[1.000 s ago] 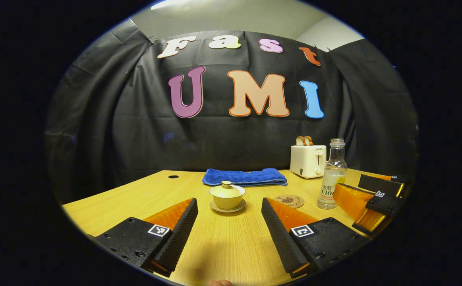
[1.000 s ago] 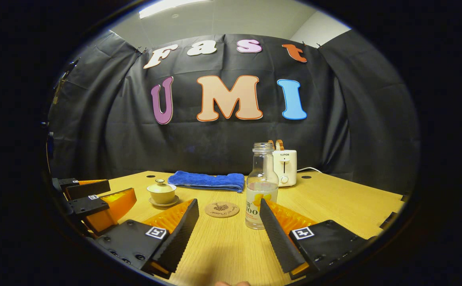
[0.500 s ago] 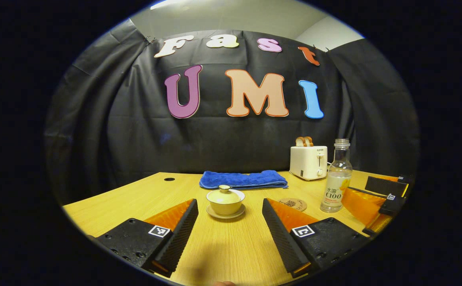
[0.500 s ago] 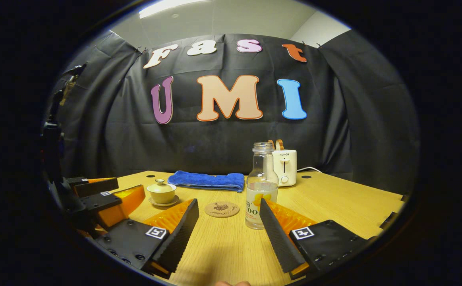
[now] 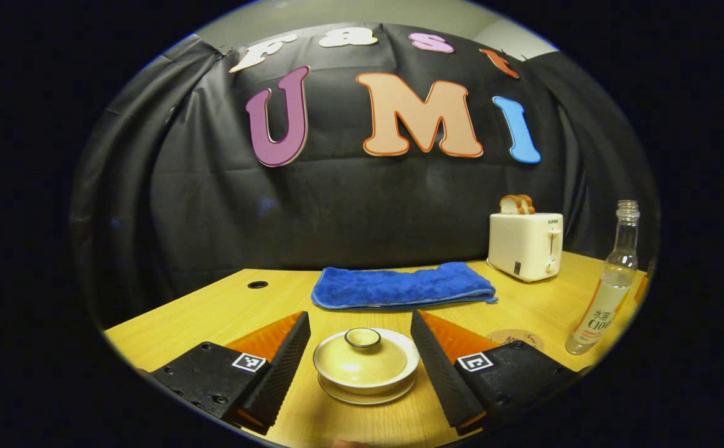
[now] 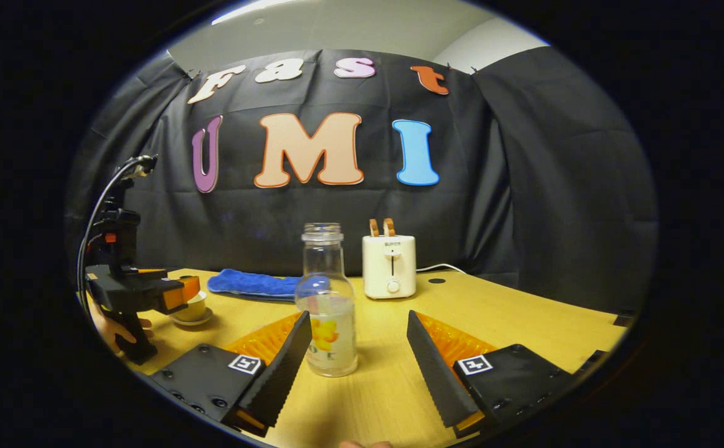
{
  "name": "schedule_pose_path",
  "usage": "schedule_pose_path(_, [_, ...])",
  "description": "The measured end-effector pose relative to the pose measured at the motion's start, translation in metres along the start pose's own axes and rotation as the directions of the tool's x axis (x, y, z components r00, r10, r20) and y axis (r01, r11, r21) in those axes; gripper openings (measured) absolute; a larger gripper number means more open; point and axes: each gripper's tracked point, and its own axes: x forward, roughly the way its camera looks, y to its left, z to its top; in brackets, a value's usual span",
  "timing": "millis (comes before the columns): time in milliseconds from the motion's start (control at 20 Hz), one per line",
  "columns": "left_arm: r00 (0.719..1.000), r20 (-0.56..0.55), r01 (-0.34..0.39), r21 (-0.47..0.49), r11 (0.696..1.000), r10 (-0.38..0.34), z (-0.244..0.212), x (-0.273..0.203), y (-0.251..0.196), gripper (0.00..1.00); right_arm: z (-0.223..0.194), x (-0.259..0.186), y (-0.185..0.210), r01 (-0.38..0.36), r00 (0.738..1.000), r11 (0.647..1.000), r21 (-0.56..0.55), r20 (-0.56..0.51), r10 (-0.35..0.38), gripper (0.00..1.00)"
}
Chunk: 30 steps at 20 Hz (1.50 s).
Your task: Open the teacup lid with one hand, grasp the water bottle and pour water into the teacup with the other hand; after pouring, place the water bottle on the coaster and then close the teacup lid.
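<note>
In the left gripper view, the left gripper [image 5: 360,358] stood with its fingers spread wide, one on either side of the lidded teacup [image 5: 365,366], neither touching it. The lid [image 5: 362,356] sat closed on the cup, which rested on its saucer on the wooden worktop [image 5: 225,311]. Beyond the teacup lay a folded blue towel [image 5: 402,286]; to the far right stood a toaster [image 5: 525,244] holding bread slices, and nearer, at the right edge, the uncapped water bottle [image 5: 607,286] stood upright with the coaster [image 5: 516,338] just to its left. In the right gripper view, the right gripper [image 6: 357,354] was likewise released, its fingers apart, with the water bottle [image 6: 328,305] standing just ahead between them, nearer the left finger and untouched. At that view's left edge, a hand [image 6: 116,330] held the left gripper [image 6: 150,292] at the teacup [image 6: 193,306].
</note>
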Motion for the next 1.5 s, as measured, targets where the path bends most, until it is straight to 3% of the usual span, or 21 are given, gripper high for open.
schedule_pose_path(450, [0.999,-0.035,-0.033,0.078,0.996,0.035,0.000,0.021,0.002,0.95,0.000,0.002,-0.004,0.000,1.000,1.000,-0.001,0.003,0.000,0.97])
schedule_pose_path(550, [0.999,-0.044,-0.020,0.083,0.996,0.024,-0.003,0.022,0.000,0.80,0.000,0.002,-0.004,0.000,1.000,1.000,-0.001,0.003,0.000,0.97])
schedule_pose_path(650, [0.998,-0.050,-0.020,0.090,0.996,0.024,-0.003,0.023,0.000,0.55,0.000,0.003,-0.005,-0.003,1.000,1.000,-0.001,0.003,0.003,0.97])
schedule_pose_path(750, [0.998,-0.063,-0.011,0.098,0.995,0.017,-0.006,0.024,-0.002,0.55,-0.001,0.003,-0.005,-0.003,1.000,1.000,-0.001,0.002,0.003,0.95])
schedule_pose_path(850, [0.998,-0.058,-0.019,0.090,0.996,0.024,-0.004,0.022,0.001,0.48,0.000,0.003,-0.005,-0.004,1.000,1.000,-0.001,0.002,0.004,0.95])
schedule_pose_path(900, [0.998,-0.053,-0.019,0.085,0.996,0.024,-0.003,0.021,0.002,0.38,-0.001,0.003,-0.005,-0.004,1.000,1.000,-0.001,0.003,0.004,0.95])
schedule_pose_path(1000, [0.999,-0.049,-0.014,0.078,0.997,0.018,-0.003,0.022,0.001,0.31,-0.001,0.004,-0.005,-0.004,1.000,1.000,-0.001,0.003,0.004,0.95])
schedule_pose_path(1500, [0.999,0.048,-0.001,-0.021,1.000,0.002,0.010,0.009,0.007,0.29,-0.001,0.004,-0.006,-0.005,1.000,1.000,-0.001,0.004,0.005,0.97])
